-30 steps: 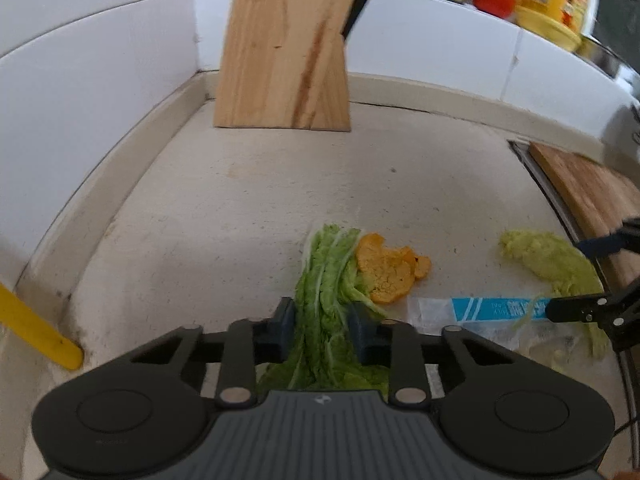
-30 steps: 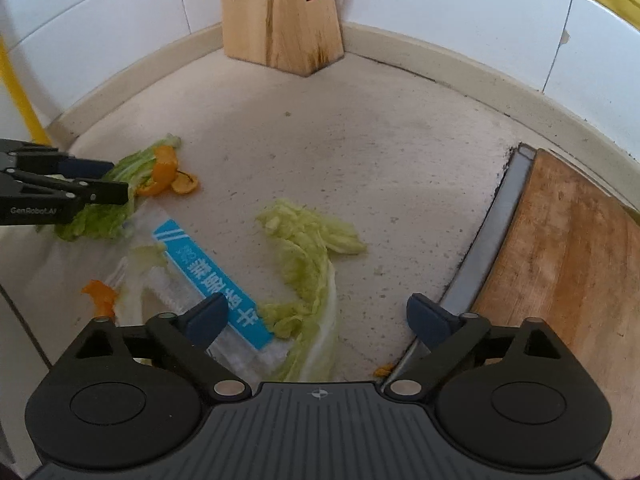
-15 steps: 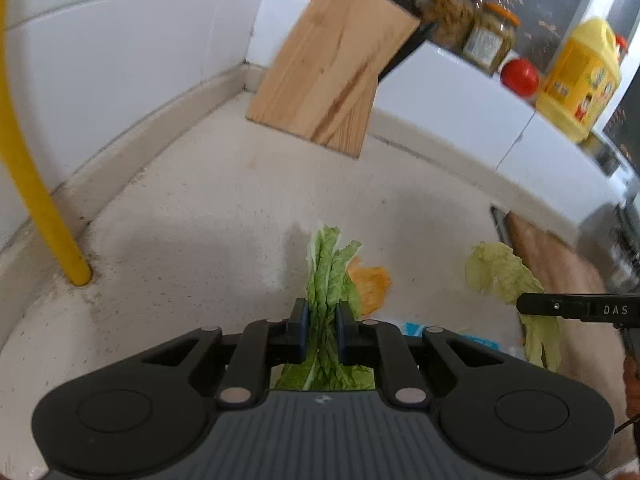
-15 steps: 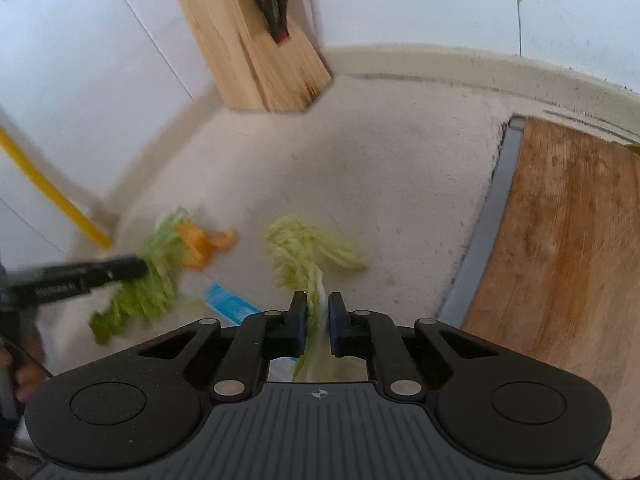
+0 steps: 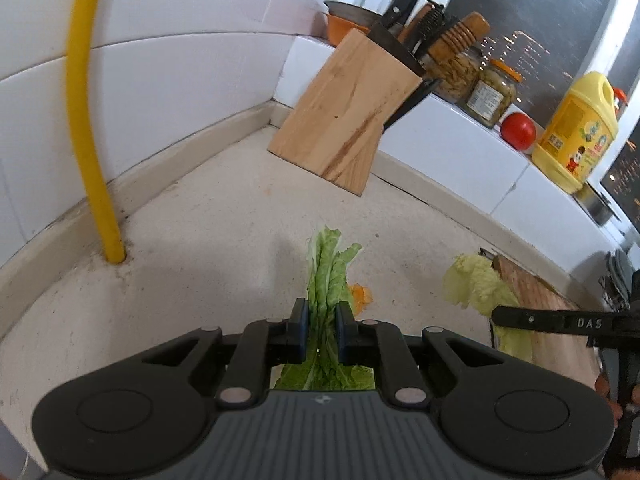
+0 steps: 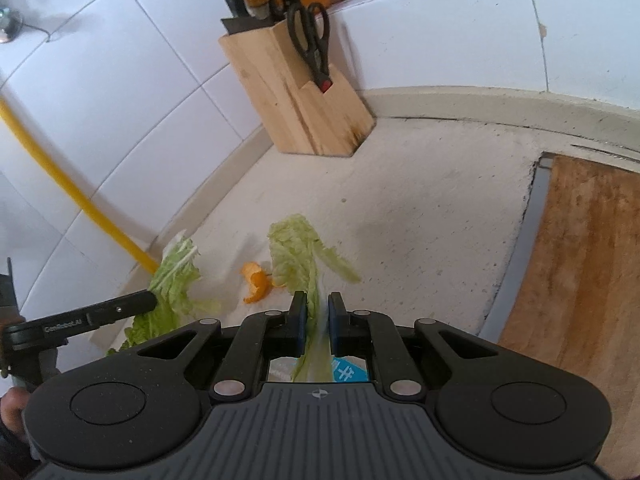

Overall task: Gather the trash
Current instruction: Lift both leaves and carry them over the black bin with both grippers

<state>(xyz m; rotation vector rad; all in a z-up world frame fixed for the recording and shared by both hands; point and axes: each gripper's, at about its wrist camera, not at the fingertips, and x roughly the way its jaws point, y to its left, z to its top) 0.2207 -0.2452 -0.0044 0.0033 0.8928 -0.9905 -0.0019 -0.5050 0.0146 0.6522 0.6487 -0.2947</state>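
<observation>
Left wrist: green leaf (image 5: 325, 280) pinched in left claw (image 5: 322, 330).

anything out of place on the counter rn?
Yes, food scraps. An orange peel lies loose on the counter, and a blue-and-white wrapper sits under the right gripper. Each gripper is clamped on a cabbage leaf: left gripper on the greener leaf, right on the paler leaf.

cabbage leaves (image 6: 296, 252): 2 | orange peel (image 6: 256, 282): 1 | knife block (image 6: 296, 100): 1 | wrapper (image 6: 348, 372): 1
</observation>
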